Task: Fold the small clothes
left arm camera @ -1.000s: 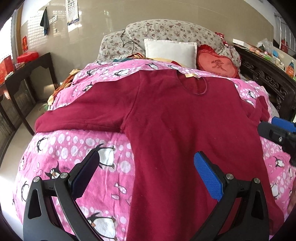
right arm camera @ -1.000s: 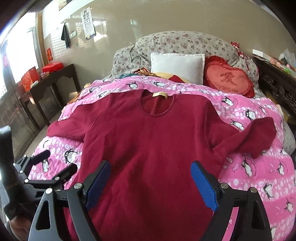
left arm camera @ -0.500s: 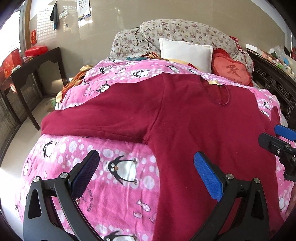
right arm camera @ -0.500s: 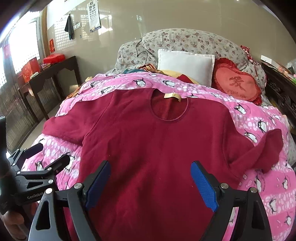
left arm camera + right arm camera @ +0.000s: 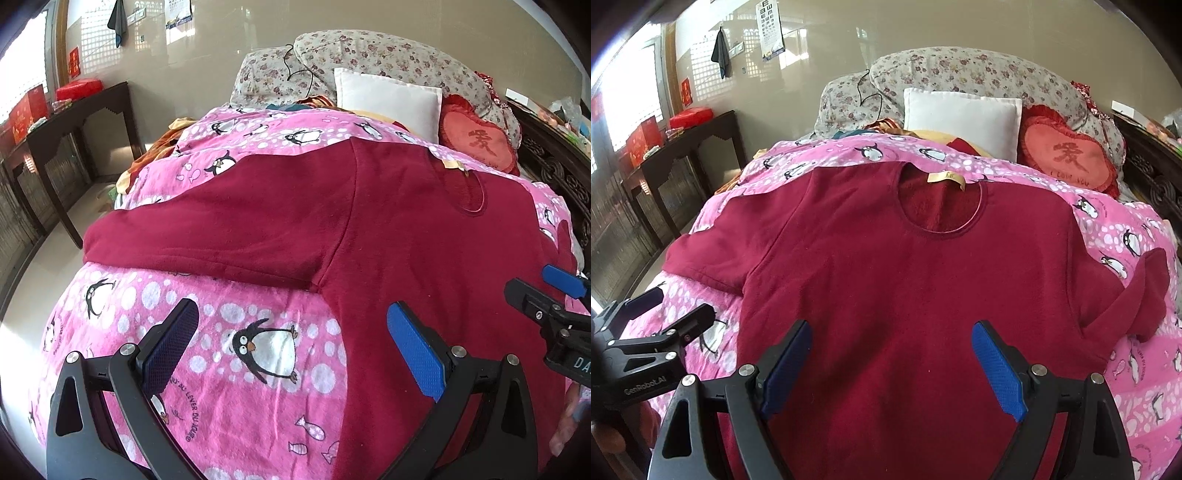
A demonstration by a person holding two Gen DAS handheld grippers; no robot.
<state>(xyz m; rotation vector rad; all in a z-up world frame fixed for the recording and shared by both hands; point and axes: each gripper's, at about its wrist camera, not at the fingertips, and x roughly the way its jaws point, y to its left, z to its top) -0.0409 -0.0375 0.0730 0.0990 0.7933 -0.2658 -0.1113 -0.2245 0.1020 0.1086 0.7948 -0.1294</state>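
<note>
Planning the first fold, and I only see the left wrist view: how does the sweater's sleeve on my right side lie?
Observer: That right sleeve is doubled back on itself, its cuff pointing up the bed, on the penguin quilt.
Operator: Is the neckline flat?
Observer: Yes. The collar lies open and round, with a tan label at its back edge.
Operator: And the right tongs?
Observer: The right tongs are open over the lower middle of the sweater, holding nothing.
</note>
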